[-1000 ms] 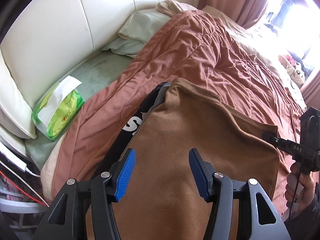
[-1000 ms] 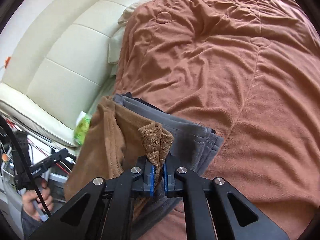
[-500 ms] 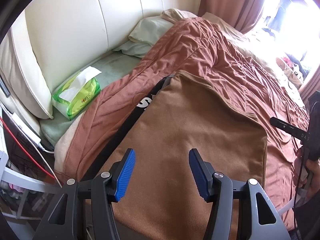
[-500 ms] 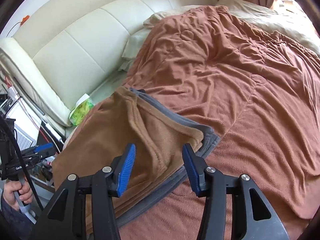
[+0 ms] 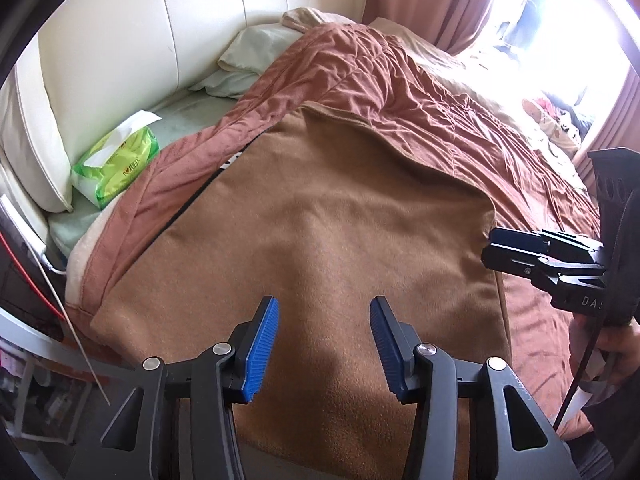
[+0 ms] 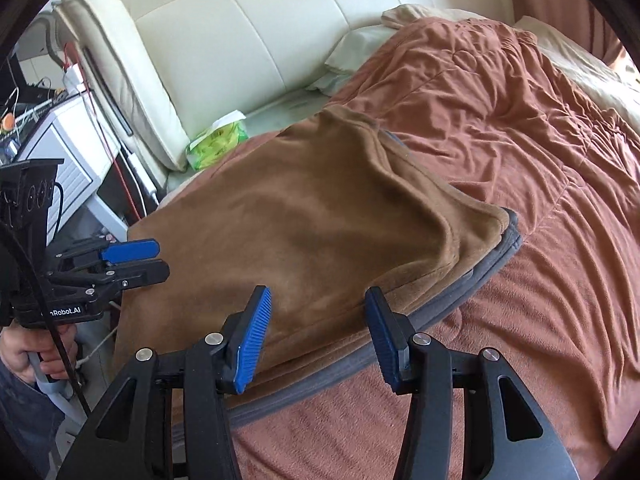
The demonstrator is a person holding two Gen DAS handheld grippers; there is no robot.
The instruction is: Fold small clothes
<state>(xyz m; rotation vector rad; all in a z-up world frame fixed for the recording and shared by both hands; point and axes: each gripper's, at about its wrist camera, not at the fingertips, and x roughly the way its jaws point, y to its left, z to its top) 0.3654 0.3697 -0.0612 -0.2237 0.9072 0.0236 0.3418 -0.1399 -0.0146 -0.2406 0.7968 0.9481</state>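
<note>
A folded brown fleece garment (image 5: 328,224) lies flat on a rust bedspread, on top of a grey garment (image 6: 472,280) whose edge shows along its right side. A black garment with white print (image 5: 224,168) peeks out along the brown one's left edge. My left gripper (image 5: 324,344) is open above the near part of the brown garment, holding nothing. My right gripper (image 6: 316,332) is open too, over the brown garment's near right edge. In the left wrist view the right gripper (image 5: 544,252) appears at the right, held by a hand (image 5: 608,344).
A green tissue pack (image 5: 116,156) lies by the cream headboard (image 5: 160,32). Pale pillows (image 5: 256,48) sit at the bed's head. The rust bedspread (image 6: 520,128) stretches right. A bedside unit with cables (image 6: 68,136) stands left of the bed. Curtains and a bright window (image 5: 560,20) lie beyond.
My right gripper let go of the brown garment's corner and opened; the corner now lies flat on the grey garment. Both grippers have pulled back from the pile.
</note>
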